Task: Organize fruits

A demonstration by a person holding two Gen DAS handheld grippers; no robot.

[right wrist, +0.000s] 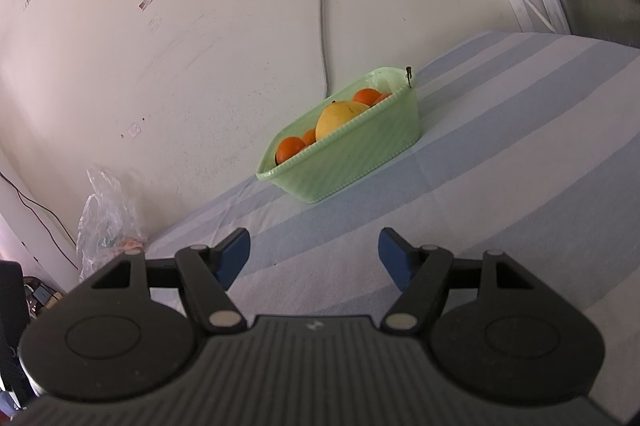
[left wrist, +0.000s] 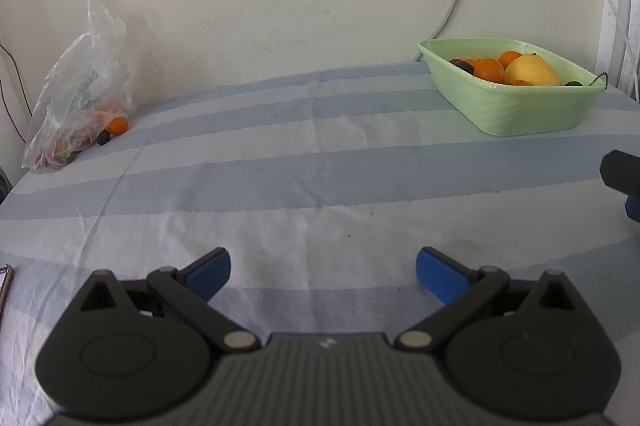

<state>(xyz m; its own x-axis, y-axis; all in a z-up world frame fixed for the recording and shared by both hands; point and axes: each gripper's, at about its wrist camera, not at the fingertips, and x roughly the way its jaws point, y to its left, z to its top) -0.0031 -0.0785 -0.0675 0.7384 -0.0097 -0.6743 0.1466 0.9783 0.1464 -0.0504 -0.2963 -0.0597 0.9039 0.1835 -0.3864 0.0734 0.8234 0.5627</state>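
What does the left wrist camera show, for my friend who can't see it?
The open left gripper hovers over a striped cloth. A green basket of oranges sits far right; a plastic bag of fruit sits far left.

Wide bare stretch of striped cloth (left wrist: pixel 320 186) ahead, free to pass. Obstacles only at far edge by the wall (left wrist: pixel 280 6): plastic bag (left wrist: pixel 80 98) far left, green basket (left wrist: pixel 516 102) far right, well apart.

Striped tablecloth (left wrist: pixel 280 186): matt woven cloth, creased. Green basket (left wrist: pixel 516 106): ribbed plastic, slight sheen. Bag (left wrist: pixel 80 86): thin clear plastic, probably crinkled.
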